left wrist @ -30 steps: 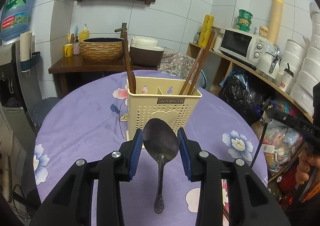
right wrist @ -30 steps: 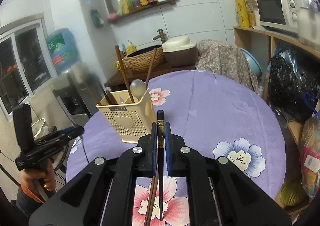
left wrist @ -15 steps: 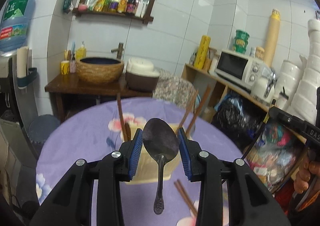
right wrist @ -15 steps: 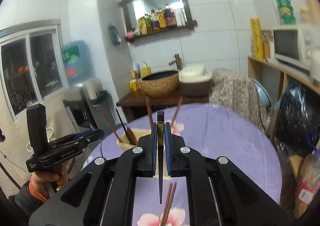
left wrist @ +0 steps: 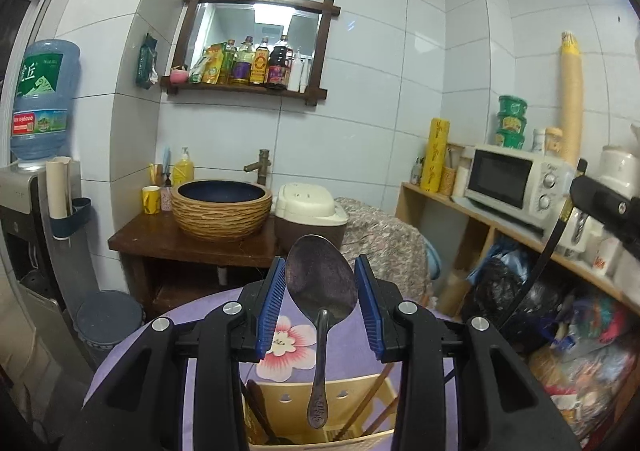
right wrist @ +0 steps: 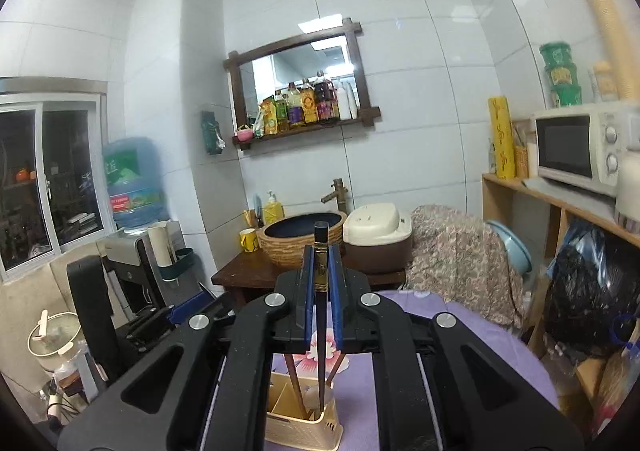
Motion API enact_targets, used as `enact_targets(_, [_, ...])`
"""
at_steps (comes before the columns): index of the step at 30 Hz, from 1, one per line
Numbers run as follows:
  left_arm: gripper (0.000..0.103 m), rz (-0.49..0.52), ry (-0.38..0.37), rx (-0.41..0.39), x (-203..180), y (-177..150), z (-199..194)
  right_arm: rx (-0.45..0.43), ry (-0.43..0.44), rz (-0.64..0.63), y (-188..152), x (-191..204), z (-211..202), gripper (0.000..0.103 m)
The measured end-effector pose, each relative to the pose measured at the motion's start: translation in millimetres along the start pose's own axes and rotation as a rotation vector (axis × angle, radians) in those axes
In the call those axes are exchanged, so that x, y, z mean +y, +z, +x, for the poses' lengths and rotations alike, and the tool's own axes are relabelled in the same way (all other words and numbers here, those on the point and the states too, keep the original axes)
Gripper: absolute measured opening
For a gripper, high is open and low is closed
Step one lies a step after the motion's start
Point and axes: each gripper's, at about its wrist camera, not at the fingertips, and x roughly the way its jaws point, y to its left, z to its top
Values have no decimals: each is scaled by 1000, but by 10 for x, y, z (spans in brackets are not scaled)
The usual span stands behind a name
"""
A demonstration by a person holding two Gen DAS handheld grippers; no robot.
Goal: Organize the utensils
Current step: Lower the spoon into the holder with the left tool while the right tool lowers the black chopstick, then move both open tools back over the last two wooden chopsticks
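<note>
The left gripper (left wrist: 321, 307) has its jaws clamped on a spoon (left wrist: 321, 283) bowl, handle hanging above the cream utensil holder (left wrist: 316, 423). The right gripper (right wrist: 321, 293) pinches a dark chopstick (right wrist: 321, 315), tip inside the holder.

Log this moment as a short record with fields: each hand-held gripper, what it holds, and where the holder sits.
left hand-held gripper: shut on spoon, bowl up, handle hanging down
right hand-held gripper: shut on dark chopstick, upright
utensil holder: cream plastic, on purple floral tablecloth, below both tools
already in holder: brown chopsticks
</note>
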Motion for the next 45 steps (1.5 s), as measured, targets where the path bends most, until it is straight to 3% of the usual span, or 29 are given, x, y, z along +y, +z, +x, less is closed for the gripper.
enact_targets(4, [36, 11, 46, 7, 51, -313, 103, 32, -2, 13, -282, -32, 142, 8])
enact_targets(10, [36, 12, 21, 91, 131, -554, 98, 107, 16, 0, -636, -19, 274, 8])
enact_targets(16, [36, 88, -2, 141, 58, -751, 100, 163, 32, -17, -971, 18, 342, 8])
enact_targets(25, [36, 95, -13, 208, 128, -911, 137, 213, 28, -30, -1168, 21, 408, 8])
enact_targets(27, [41, 92, -19, 210, 131, -908, 85, 210, 35, -26, -1173, 20, 407, 9])
enact_targets(29, [50, 75, -27, 201, 145, -900, -8, 209, 33, -35, -1203, 28, 376, 13])
enact_targets(31, [55, 58, -40, 186, 152, -904, -132, 200, 30, -33, -1231, 27, 312, 41])
enact_targets(33, [58, 53, -66, 171, 148, -930, -291, 185, 34, -28, -1290, 23, 207, 56])
enact_targets(37, [71, 65, -27, 157, 183, -1108, -628, 250, 2, -53, -1480, 20, 104, 58])
enact_targets(45, [72, 38, 40, 370, 374, -1763, -741, 552, -141, -30, -2403, -166, 164, 63])
